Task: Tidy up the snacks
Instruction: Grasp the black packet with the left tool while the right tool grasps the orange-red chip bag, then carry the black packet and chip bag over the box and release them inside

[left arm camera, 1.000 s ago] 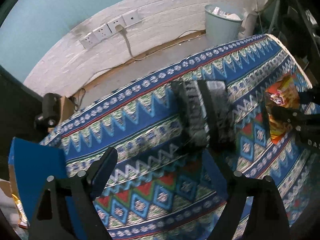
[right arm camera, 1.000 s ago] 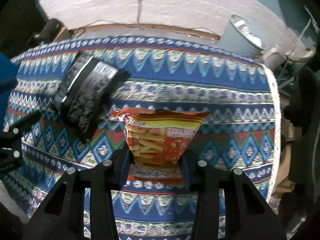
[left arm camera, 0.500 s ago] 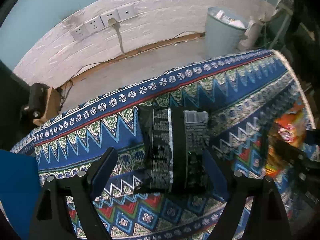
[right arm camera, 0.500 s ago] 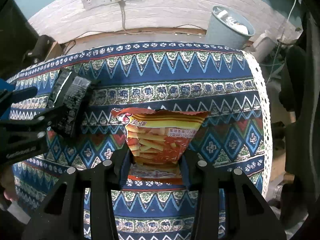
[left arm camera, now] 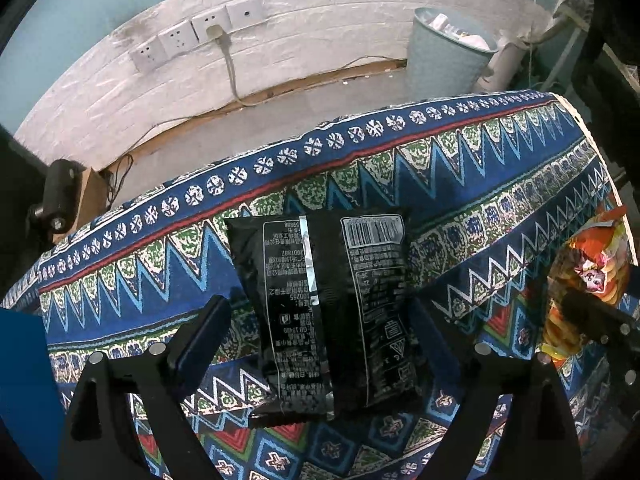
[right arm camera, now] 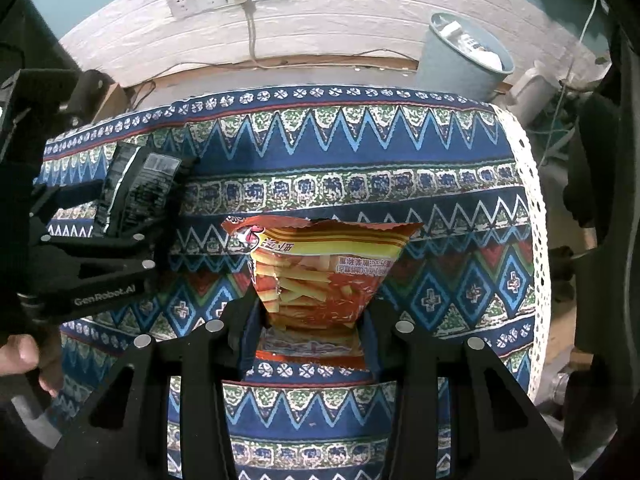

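Over the patterned tabletop [left arm camera: 460, 184], the left gripper [left arm camera: 320, 320] is straddling a black snack packet [left arm camera: 328, 300], spread wide; the right gripper [right arm camera: 310, 320] is pinching an orange fries bag [right arm camera: 320, 268].

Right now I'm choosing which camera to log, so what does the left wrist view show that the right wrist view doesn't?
Only the left wrist view shows the barcode and printed back of the black foil snack packet lying between the open left gripper, plus a blue panel at the left edge. Only the right wrist view shows the right gripper shut on the orange fries snack bag, and a bare hand. Both show the patterned tablecloth, wall sockets and grey bin.
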`<state>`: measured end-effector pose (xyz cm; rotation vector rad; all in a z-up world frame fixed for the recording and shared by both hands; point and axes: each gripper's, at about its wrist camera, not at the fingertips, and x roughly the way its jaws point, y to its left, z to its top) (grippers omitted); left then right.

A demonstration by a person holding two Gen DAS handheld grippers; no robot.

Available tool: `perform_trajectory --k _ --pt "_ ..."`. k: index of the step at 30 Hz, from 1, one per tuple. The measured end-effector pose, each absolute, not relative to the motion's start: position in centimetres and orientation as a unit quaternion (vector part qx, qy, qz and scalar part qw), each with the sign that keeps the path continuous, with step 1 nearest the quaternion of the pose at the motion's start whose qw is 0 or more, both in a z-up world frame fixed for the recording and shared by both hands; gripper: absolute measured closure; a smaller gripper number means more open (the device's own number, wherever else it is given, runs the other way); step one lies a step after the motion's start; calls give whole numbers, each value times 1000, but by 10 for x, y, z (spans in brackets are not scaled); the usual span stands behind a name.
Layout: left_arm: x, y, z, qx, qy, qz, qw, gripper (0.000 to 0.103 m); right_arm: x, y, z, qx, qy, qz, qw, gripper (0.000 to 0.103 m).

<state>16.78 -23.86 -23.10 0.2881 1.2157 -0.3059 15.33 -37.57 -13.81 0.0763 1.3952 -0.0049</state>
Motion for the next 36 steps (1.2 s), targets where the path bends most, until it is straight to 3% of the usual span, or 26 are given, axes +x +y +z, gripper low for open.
perform_trajectory --k 1,2,6,36 --pt "168 -238 -231 132 566 -145 801 23 153 -375 -137 35 642 -2 766 62" --pt "168 -236 -231 128 569 -146 799 36 153 -375 -137 35 642 -2 766 62" --pt "166 -230 -225 126 564 -145 803 47 151 -373 -135 33 641 0 766 62" --pt "62 -124 -117 179 485 -98 850 48 124 -292 -68 -36 600 47 798 62"
